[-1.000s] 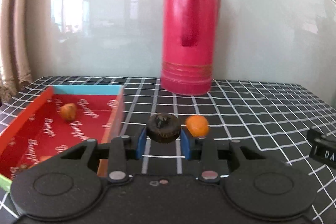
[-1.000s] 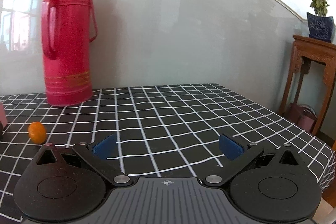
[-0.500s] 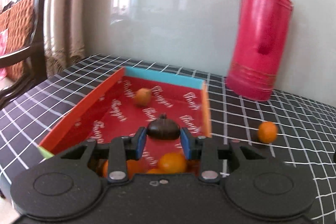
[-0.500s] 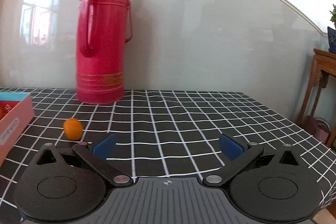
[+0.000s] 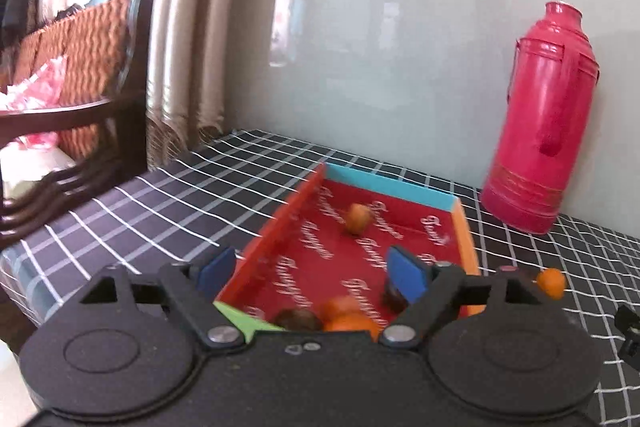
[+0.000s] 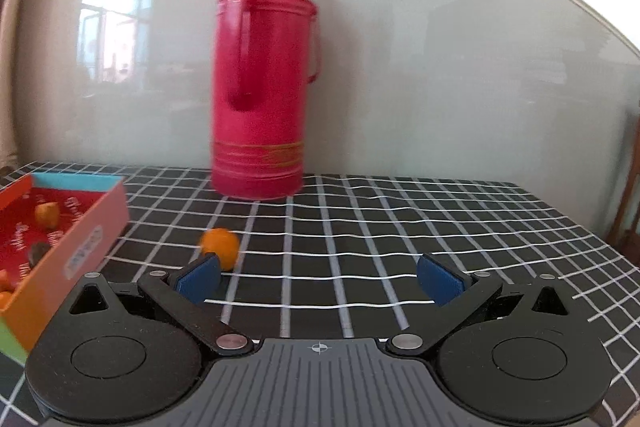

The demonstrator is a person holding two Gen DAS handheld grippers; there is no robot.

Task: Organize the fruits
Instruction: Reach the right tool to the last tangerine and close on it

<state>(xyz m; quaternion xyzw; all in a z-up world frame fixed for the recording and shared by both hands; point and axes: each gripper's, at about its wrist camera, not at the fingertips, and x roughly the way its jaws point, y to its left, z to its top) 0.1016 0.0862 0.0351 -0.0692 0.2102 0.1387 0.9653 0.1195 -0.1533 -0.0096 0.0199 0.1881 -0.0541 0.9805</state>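
Observation:
A red box with blue and orange walls lies on the checked table. It holds an orange fruit at the far end, several orange fruits and a dark fruit at the near end, and another dark fruit by my left gripper's right pad. My left gripper is open and empty over the box. One orange fruit lies on the cloth right of the box, and shows in the left wrist view too. My right gripper is open and empty; its left pad is just in front of that fruit.
A tall pink thermos stands at the back against the wall, also in the left wrist view. A wooden chair and curtain stand past the table's left edge. The black cloth with white lines stretches to the right.
My left gripper opened and let go of the dark fruit, which now lies in the box. My right gripper has swung left toward the loose orange fruit.

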